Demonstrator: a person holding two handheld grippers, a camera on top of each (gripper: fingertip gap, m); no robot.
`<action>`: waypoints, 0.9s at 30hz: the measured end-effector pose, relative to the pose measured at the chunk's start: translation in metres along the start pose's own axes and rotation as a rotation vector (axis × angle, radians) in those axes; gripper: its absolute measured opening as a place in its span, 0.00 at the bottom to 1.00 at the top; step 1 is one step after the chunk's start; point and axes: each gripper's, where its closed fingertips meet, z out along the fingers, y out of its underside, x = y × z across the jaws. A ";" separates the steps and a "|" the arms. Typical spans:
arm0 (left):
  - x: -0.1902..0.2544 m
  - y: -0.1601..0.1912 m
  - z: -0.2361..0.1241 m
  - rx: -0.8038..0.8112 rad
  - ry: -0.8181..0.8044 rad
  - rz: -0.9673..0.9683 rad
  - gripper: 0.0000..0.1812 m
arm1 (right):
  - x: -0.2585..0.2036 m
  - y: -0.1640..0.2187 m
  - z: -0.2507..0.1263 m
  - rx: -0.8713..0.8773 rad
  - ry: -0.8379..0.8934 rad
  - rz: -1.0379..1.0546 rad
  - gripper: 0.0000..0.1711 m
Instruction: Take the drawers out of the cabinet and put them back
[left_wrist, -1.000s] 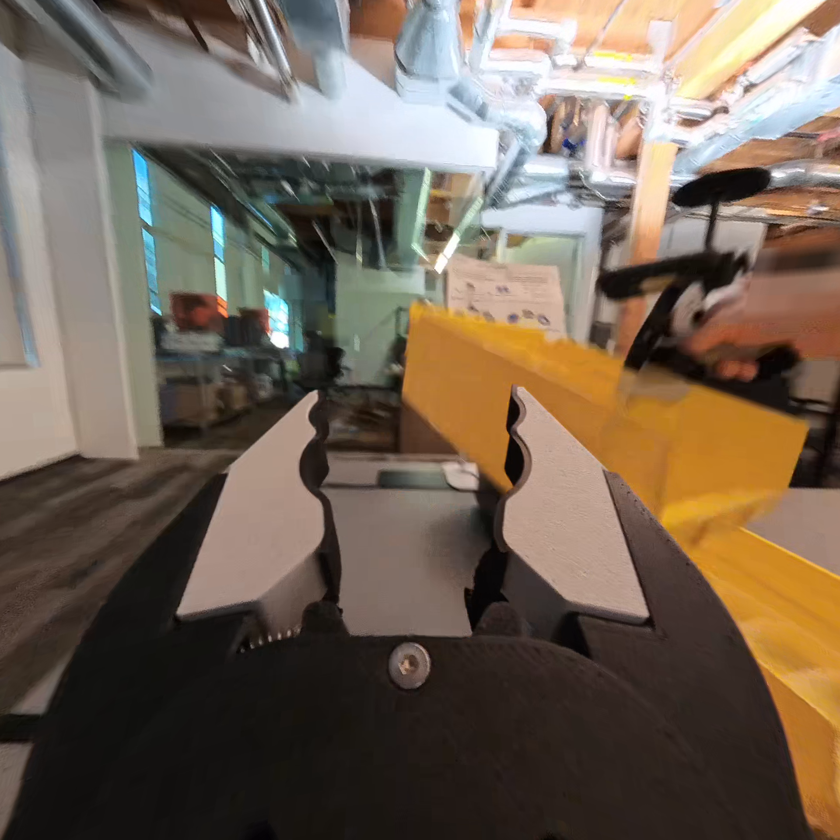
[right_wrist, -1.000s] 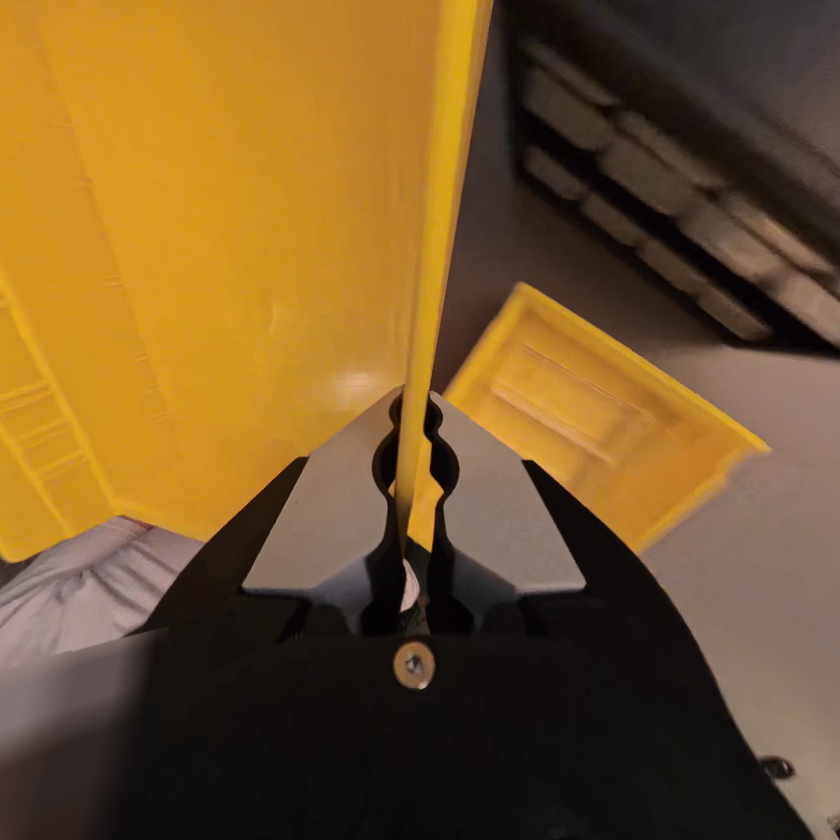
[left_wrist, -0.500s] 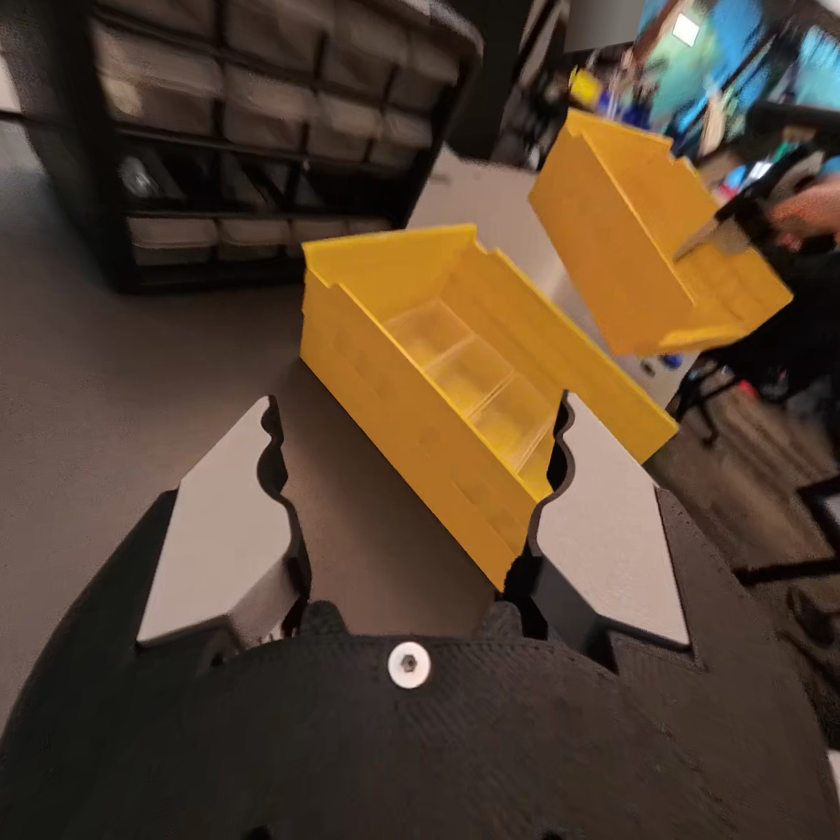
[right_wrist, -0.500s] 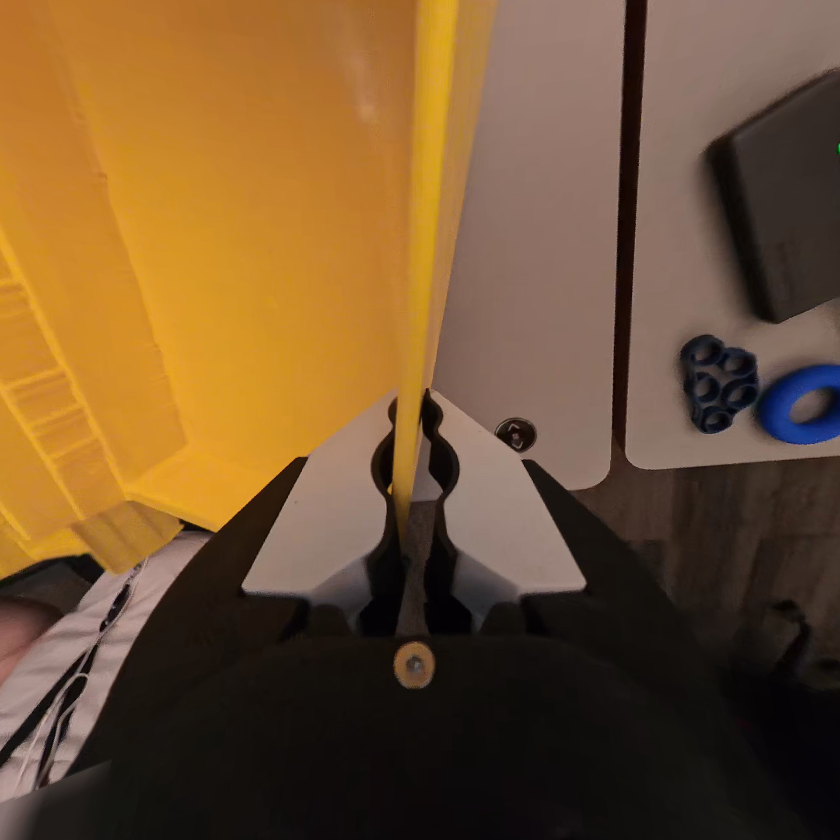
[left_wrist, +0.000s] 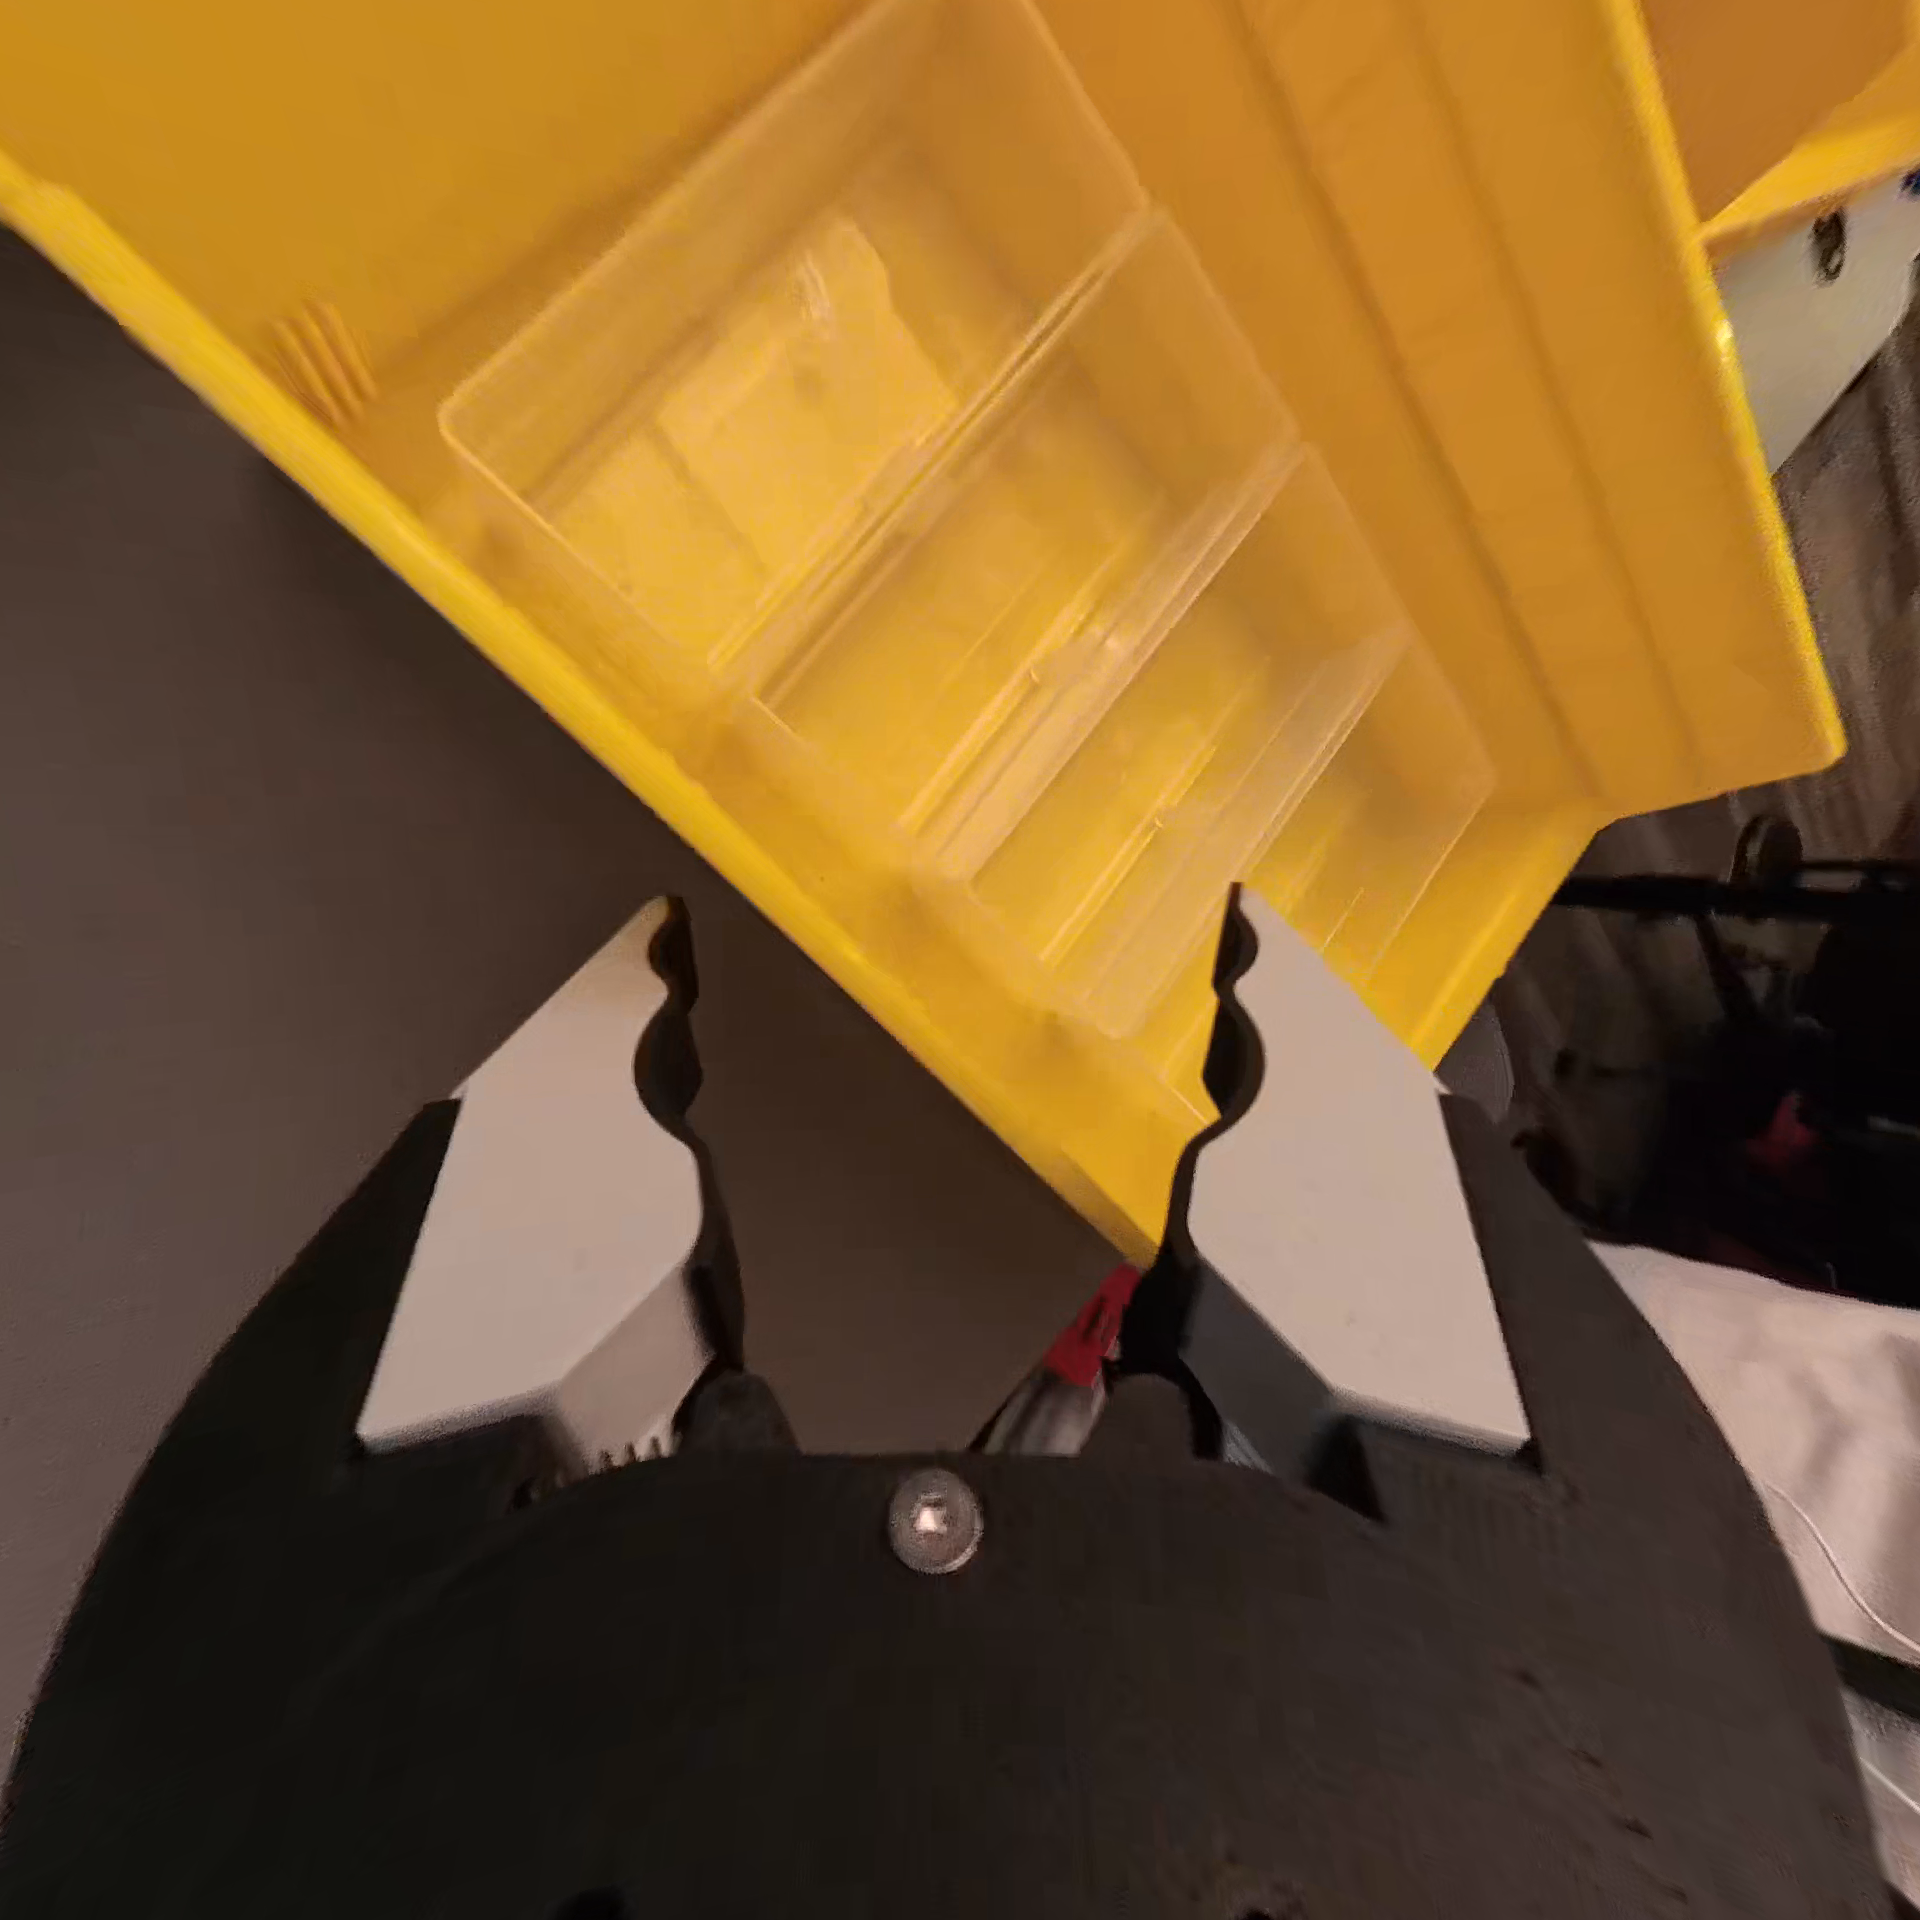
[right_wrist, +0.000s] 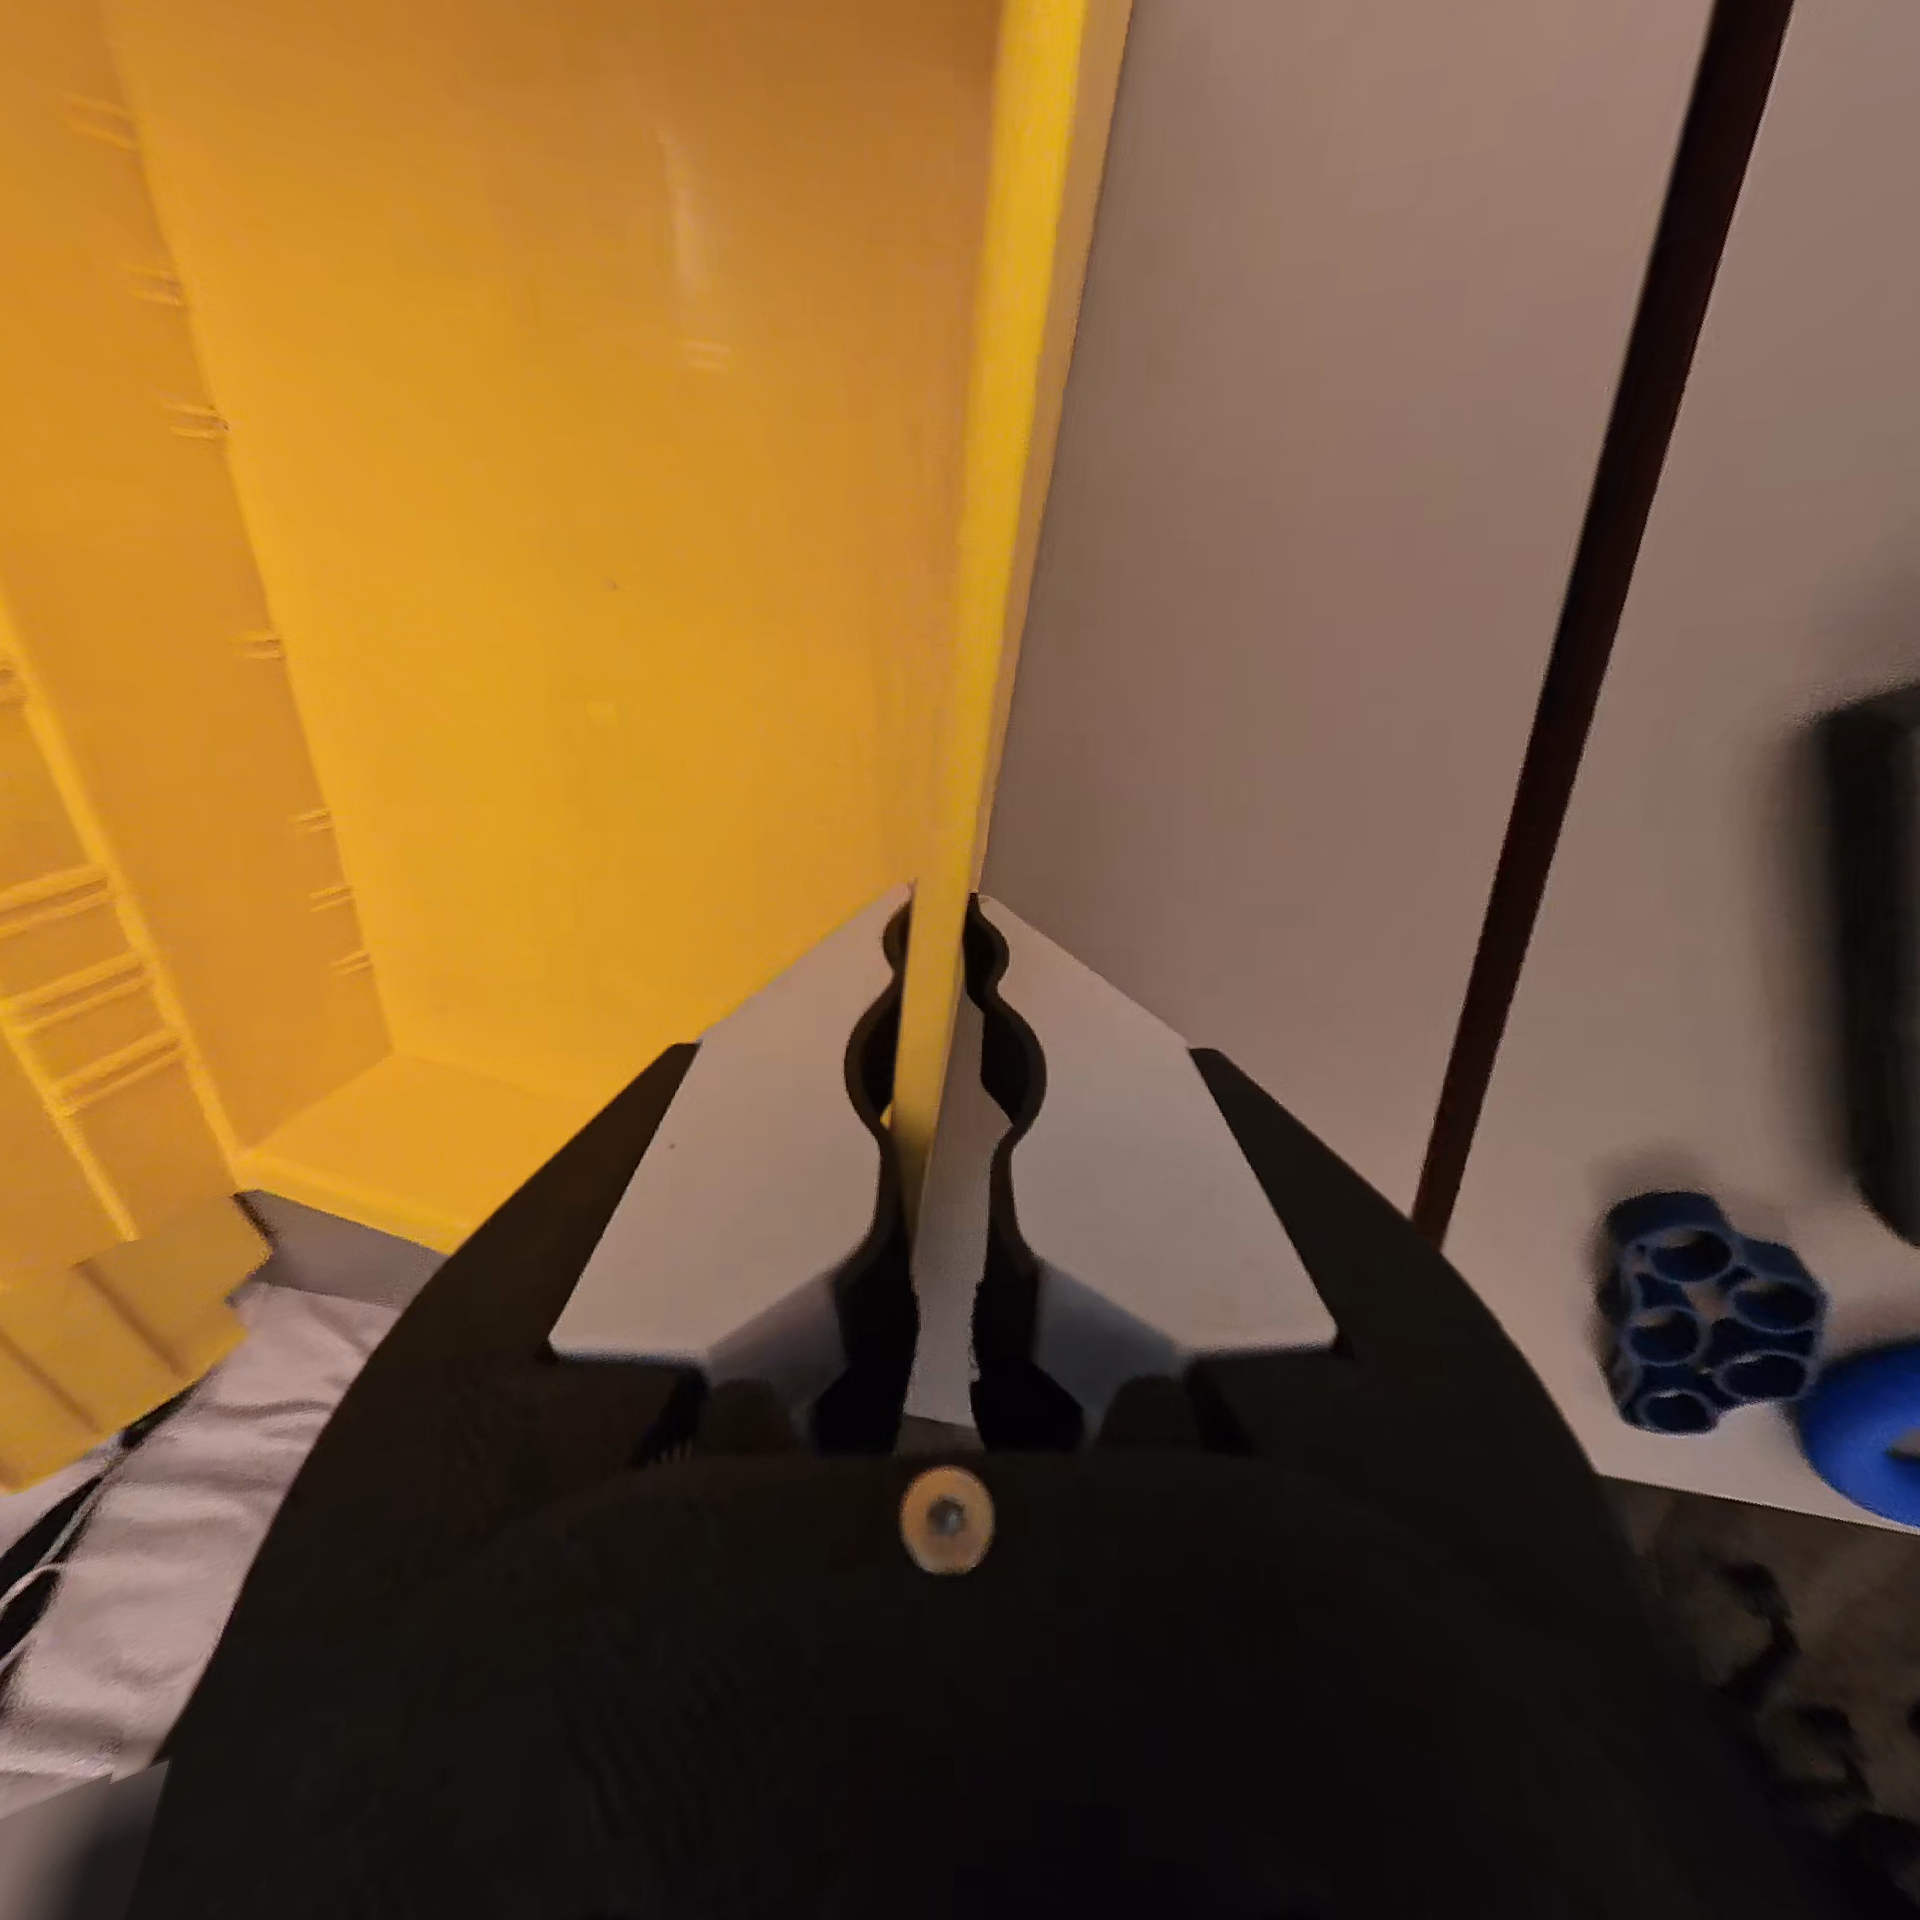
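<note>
A yellow drawer (left_wrist: 1403, 364) lies on the grey table (left_wrist: 260, 779), with a clear divided tray (left_wrist: 935, 571) inside it. My left gripper (left_wrist: 951, 899) is open just above it; the drawer's near corner sits between the fingers, close against the right finger (left_wrist: 1340, 1174). My right gripper (right_wrist: 942, 899) is shut on the thin side wall of a second yellow drawer (right_wrist: 520, 520) and holds it off the table. An edge of that drawer shows at the top right of the left wrist view (left_wrist: 1818, 114). The cabinet is out of view.
In the right wrist view a dark gap (right_wrist: 1558, 727) splits two white tabletops. A blue holed block (right_wrist: 1714, 1320), a blue ring (right_wrist: 1870, 1423) and a black object (right_wrist: 1881, 935) lie on the right one. White cloth (right_wrist: 125, 1455) shows at lower left. One gripper's finger ends stand about 50 cm off the other's.
My left gripper has swung down from the room onto the drawer on the table, whose corner is now between its fingers. My right gripper keeps its hold and has shifted over the table.
</note>
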 end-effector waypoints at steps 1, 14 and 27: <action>0.000 0.001 0.001 -0.041 -0.008 0.003 0.52 | 0.000 -0.002 0.000 0.004 0.013 -0.014 0.02; -0.111 0.032 -0.050 -0.160 -0.227 -0.116 0.03 | -0.001 -0.005 0.000 0.073 -0.013 -0.020 0.02; -0.251 0.096 -0.153 0.024 -0.362 -0.510 0.03 | 0.025 -0.022 -0.006 0.082 0.104 -0.023 0.01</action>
